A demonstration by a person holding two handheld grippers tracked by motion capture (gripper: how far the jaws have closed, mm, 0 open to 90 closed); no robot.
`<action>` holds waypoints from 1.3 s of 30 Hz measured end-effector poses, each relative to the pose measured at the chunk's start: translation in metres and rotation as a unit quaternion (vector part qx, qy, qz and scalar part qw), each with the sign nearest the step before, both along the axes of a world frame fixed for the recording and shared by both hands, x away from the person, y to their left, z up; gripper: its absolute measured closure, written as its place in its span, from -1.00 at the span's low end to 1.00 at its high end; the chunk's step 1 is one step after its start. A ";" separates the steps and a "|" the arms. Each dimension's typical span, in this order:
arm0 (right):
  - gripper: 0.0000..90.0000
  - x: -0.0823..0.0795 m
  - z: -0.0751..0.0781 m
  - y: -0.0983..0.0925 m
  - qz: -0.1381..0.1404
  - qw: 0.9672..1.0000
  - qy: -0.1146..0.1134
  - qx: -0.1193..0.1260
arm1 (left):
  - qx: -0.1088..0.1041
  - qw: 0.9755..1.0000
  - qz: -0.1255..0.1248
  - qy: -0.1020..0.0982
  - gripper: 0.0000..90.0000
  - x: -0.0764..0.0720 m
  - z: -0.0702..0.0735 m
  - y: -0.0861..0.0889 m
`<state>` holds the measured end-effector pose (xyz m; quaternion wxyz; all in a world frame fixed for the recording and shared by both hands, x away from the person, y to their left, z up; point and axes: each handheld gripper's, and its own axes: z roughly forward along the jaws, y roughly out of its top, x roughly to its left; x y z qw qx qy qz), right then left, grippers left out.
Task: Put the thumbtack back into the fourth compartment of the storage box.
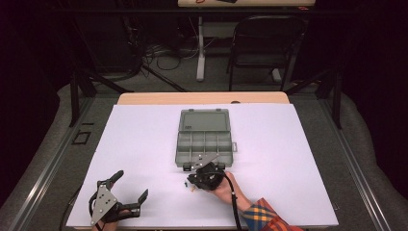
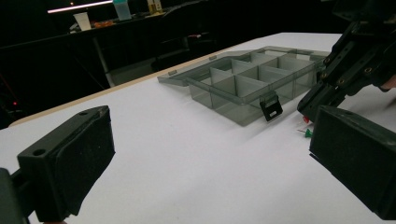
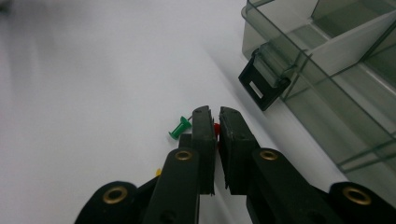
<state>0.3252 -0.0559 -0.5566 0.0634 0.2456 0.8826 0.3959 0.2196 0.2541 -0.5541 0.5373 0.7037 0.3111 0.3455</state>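
One compartment box [image 1: 204,138] — three pushpins: green [image 3: 179,128], red [image 3: 216,126], yellow [image 3: 159,172].

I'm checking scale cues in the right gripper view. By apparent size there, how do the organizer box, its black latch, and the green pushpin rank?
1. organizer box, though cropped by the frame
2. black latch
3. green pushpin

Open compartment box [image 2: 252,84], green pushpin [image 2: 306,134], left gripper [image 2: 210,163] jaws apart
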 end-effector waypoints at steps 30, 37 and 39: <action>0.90 -0.012 0.042 -0.043 -0.032 0.997 -0.067 0.023 | 0.000 1.000 0.002 -0.004 -1.00 -0.004 0.001 0.001; 0.90 -0.016 0.053 -0.051 -0.036 0.996 -0.080 0.029 | -0.001 1.000 0.000 -0.001 -1.00 -0.003 0.001 0.001; 0.90 -0.016 0.056 -0.054 -0.040 0.995 -0.085 0.031 | -0.001 1.000 0.000 -0.003 -1.00 -0.005 0.001 0.001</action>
